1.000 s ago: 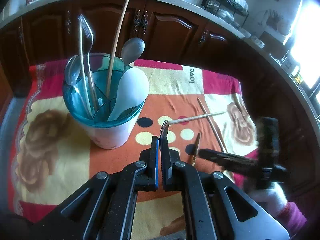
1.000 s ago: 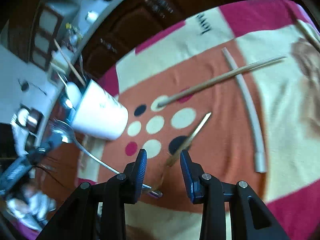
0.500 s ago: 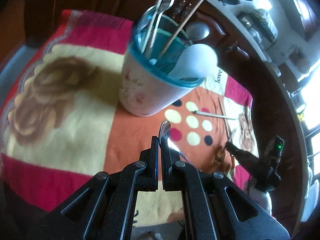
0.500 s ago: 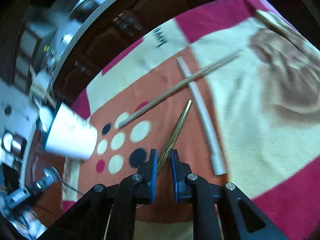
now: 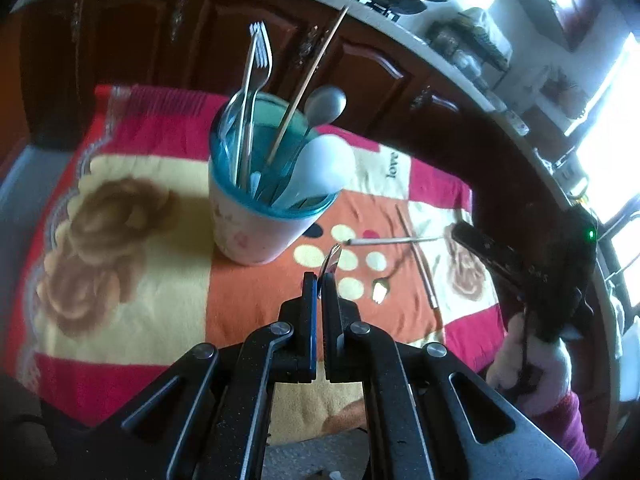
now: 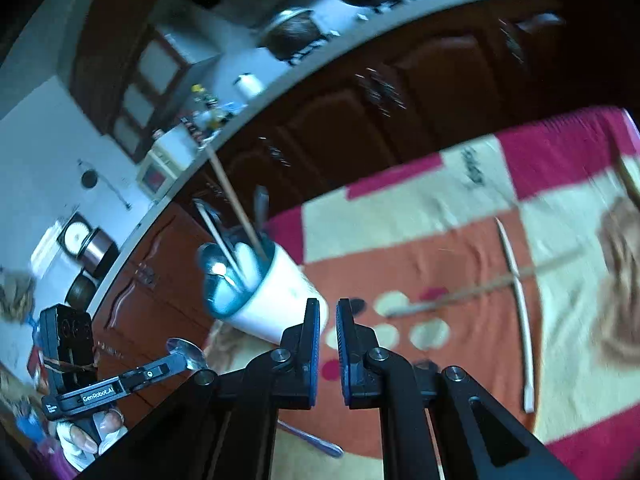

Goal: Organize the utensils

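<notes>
Utensil in hand: a metal spoon [image 5: 331, 258], its bowl edge-on, sticks up just past the fingertips of the left gripper [image 5: 320, 278], above the dotted part of the blanket.
Left gripper: jaws clamped tight on the spoon, angled down toward the blanket.
Right gripper [image 6: 328, 312]: pads drawn almost together, leaving a narrow slit with nothing visible in it; it is raised over the blanket on the right side.
Hands: a gloved hand [image 6: 80, 436] holds the left tool; another hand [image 5: 532, 360] holds the right one.
Blanket [image 5: 140, 208]: orange, cream and pink, with pale dots and brown roses.
Loose utensils: a small gold spoon [image 5: 379, 291] lies beside the dots; beyond it a chopstick [image 5: 396, 241] lies across a thin white stick [image 6: 520, 312].
Cup [image 5: 256, 224]: white with a teal rim, upright on the blanket, left of the loose pieces.
Cup contents: forks [image 5: 258, 52], a tall wooden stick [image 5: 308, 76], a grey spoon [image 5: 326, 104] and a white spoon [image 5: 324, 168], all leaning against the rim.
Behind: dark wooden cabinets [image 5: 240, 40] under a pale countertop.
</notes>
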The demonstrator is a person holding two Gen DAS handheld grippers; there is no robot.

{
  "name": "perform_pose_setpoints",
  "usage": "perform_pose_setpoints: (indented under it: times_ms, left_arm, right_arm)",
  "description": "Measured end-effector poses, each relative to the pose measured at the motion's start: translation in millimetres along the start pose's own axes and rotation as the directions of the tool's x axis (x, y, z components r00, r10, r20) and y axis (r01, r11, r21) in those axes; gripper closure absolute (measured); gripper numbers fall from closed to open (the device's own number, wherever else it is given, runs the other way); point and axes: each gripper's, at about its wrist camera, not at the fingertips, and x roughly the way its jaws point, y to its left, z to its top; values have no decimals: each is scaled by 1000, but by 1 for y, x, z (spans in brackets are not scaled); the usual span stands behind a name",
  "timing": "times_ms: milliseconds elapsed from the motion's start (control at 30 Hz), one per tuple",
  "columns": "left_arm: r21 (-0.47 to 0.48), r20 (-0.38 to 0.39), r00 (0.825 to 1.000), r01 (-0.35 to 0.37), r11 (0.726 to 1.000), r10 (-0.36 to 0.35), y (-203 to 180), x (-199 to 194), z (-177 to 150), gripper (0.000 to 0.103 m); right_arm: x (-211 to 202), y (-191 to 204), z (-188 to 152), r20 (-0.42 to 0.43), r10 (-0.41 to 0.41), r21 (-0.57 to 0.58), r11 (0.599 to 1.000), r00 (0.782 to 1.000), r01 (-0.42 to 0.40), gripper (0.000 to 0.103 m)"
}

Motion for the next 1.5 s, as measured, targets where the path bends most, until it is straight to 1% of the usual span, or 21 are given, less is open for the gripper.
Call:
perform_pose_setpoints:
  times_ms: [100, 167, 233, 300, 367, 467, 533, 567, 633, 667, 700, 733, 767, 867, 967, 1067, 1167, 1267, 1367, 1433, 1500]
  left_arm:
    - [14, 13, 1000, -3, 1000, 3, -2, -7, 4, 103]
    - [11, 18, 1000, -1, 1000, 1, 0, -9, 4, 103]
    - [3, 17, 1000, 1, 1000, -1, 3, -9, 4, 103]
    - [-3, 14, 1000, 4, 1000, -4, 5, -9, 2, 103]
    - [-8, 8, 1000, 8, 1000, -8, 6, -9, 0, 103]
    - [0, 7, 1000, 12, 1000, -12, 3, -11, 1, 103]
    - [4, 10, 1000, 14, 1000, -14, 1, -14, 3, 103]
    - [9, 13, 1000, 14, 1000, -15, 0, -17, 4, 103]
    - [15, 20, 1000, 14, 1000, -14, -2, -22, 6, 103]
    - [18, 26, 1000, 14, 1000, -14, -2, -25, 8, 103]
    - [18, 30, 999, 15, 1000, -16, -2, -29, 9, 103]
    - [18, 34, 999, 17, 1000, -17, -2, -31, 11, 103]
    - [18, 41, 999, 20, 1000, -21, -2, -35, 12, 103]
    - [18, 64, 997, 31, 999, -32, 0, -49, 20, 103]
    - [30, 97, 995, 35, 999, -38, -1, -65, 31, 103]
    - [45, 149, 989, 10, 999, -16, 0, -85, 46, 103]
    - [51, 192, 981, -32, 998, 22, 5, -97, 61, 103]
    - [49, 222, 973, -72, 996, 59, 10, -103, 74, 103]
    - [42, 248, 964, -112, 993, 98, 16, -104, 87, 102]
    - [46, 265, 955, -148, 988, 131, 18, -102, 94, 102]
    - [53, 280, 944, -195, 979, 173, 20, -97, 99, 102]
  right_arm:
    - [6, 16, 6, -1, -19, -68, 998, 1000, 19, 98]
    - [8, 11, 5, -5, -29, -62, 998, 1000, 28, 98]
    - [10, -7, 2, -13, -89, -27, 996, 996, 89, 97]
    - [17, -33, -5, -60, -141, 27, 989, 988, 143, 93]
    - [27, -59, -14, -103, -200, 66, 976, 974, 207, 78]
    - [45, -90, -20, -155, -236, 128, 958, 959, 257, 77]
    - [52, -105, -18, -161, -231, 179, 949, 960, 258, 76]
    - [58, -111, -16, -166, -229, 196, 946, 959, 259, 73]
    - [71, -122, -13, -181, -242, 213, 937, 953, 279, 73]
    - [78, -127, -12, -197, -231, 220, 937, 953, 273, 76]
    - [82, -129, -11, -190, -217, 221, 941, 958, 257, 82]
    - [83, -129, -11, -194, -224, 207, 942, 955, 263, 89]
    - [82, -127, -11, -191, -224, 194, 946, 956, 261, 90]
    - [63, -108, -9, -150, -202, 146, 964, 968, 224, 94]
    - [40, -78, -1, -104, -183, 70, 979, 978, 190, 96]
    - [19, -48, 12, -60, -138, 17, 990, 989, 140, 96]
    - [3, -16, 29, -7, -74, -27, 997, 997, 73, 96]
    - [-3, 21, 46, 46, -4, -78, 997, 999, 7, 96]
    - [2, 55, 59, 68, 51, -131, 991, 996, -41, 96]
    - [13, 77, 67, 68, 73, -166, 984, 995, -61, 96]
    - [25, 94, 72, 69, 72, -207, 977, 995, -56, 96]
